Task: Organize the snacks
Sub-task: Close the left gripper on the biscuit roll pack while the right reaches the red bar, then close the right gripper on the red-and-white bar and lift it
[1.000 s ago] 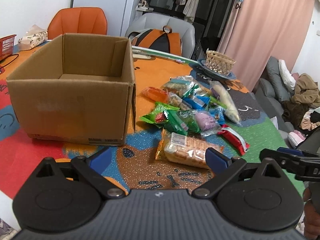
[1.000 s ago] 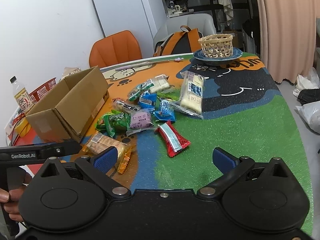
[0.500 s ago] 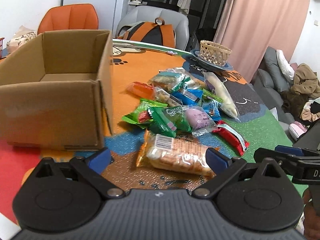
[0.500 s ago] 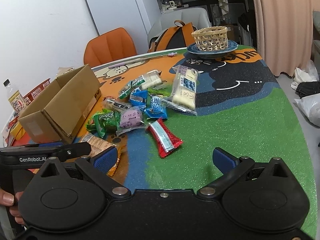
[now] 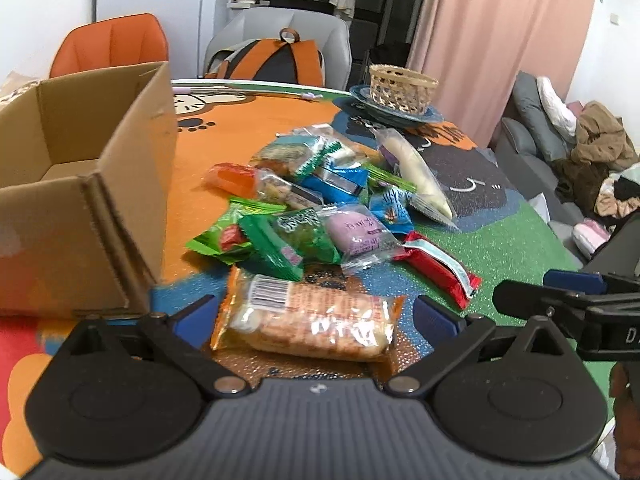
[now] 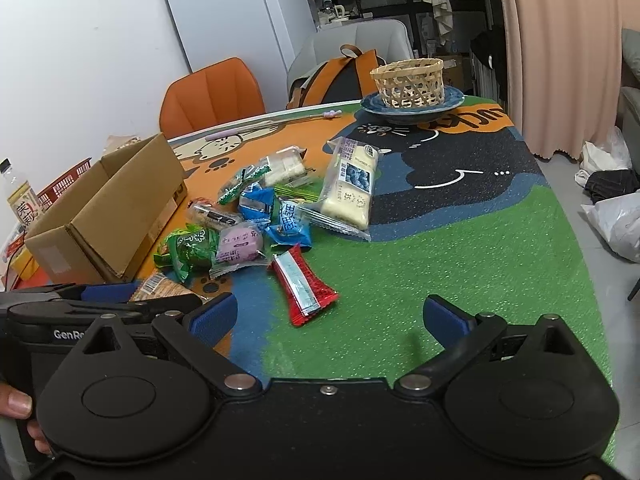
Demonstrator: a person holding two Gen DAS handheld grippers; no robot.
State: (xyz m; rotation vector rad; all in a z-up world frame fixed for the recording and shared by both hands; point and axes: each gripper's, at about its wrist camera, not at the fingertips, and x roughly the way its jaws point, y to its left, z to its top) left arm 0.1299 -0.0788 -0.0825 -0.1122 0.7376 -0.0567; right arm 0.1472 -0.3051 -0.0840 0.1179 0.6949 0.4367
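Left tool (image 5: 316, 314): blue-padded fingers spread wide, one on each side of the clear orange-edged pack of biscuits (image 5: 310, 322); whether the pads touch the wrapper is hard to judge.
Right tool (image 6: 328, 316): fingers spread wide and empty, over the green part of the patterned surface (image 6: 460, 256).
Red and silver wrapped bar (image 6: 302, 284): lies just ahead of the right tool.
Snack pile: green packets (image 5: 288, 240), a purple round sweet in clear wrap (image 5: 358, 232) and blue packets (image 5: 340, 182) lie heaped mid-surface.
Long white blueberry-print bread pack (image 6: 352, 188): at the pile's far right edge.
Open brown cardboard box (image 5: 84, 192): left of the pile.
Woven basket on a blue plate (image 6: 410, 82): at the far edge.
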